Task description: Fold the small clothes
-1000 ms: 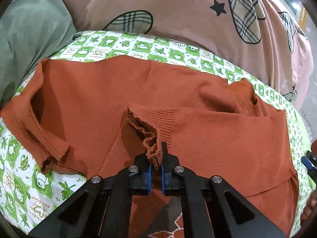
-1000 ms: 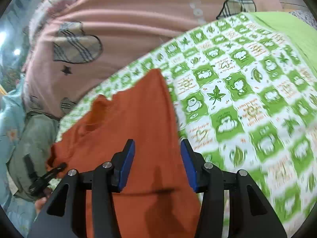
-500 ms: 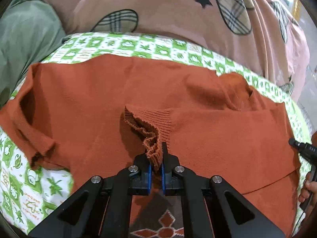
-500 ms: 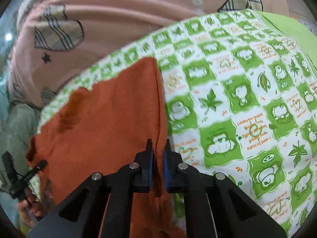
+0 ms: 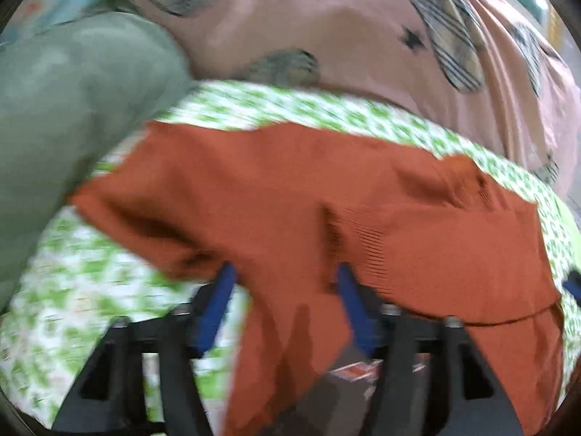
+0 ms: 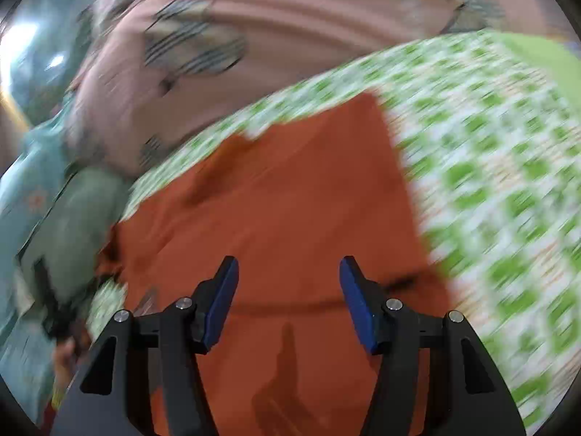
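Observation:
An orange knit sweater [image 5: 290,196] lies folded on the green-and-white checked sheet [image 5: 80,290], its ribbed cuff [image 5: 366,243] resting on the body. My left gripper [image 5: 285,283] hovers over its near edge, jaws opening, pads clear of the fabric. In the right wrist view the same sweater [image 6: 290,196] fills the middle, its right edge straight against the sheet [image 6: 490,181]. My right gripper [image 6: 288,272] stands above it with jaws opening and nothing between the pads. Both views are motion-blurred.
A pink quilt with plaid hearts [image 5: 345,29] is heaped behind the sweater. A grey-green cloth bundle [image 5: 72,101] lies at the left. A patterned dark item [image 5: 356,370] peeks out under the sweater's near edge. At the left of the right wrist view a person's hand [image 6: 65,348] shows.
Both grippers have let go of the sweater and opened wide. The ribbed cuff that the left gripper held now lies flat. Both cameras have pulled back and shifted sideways.

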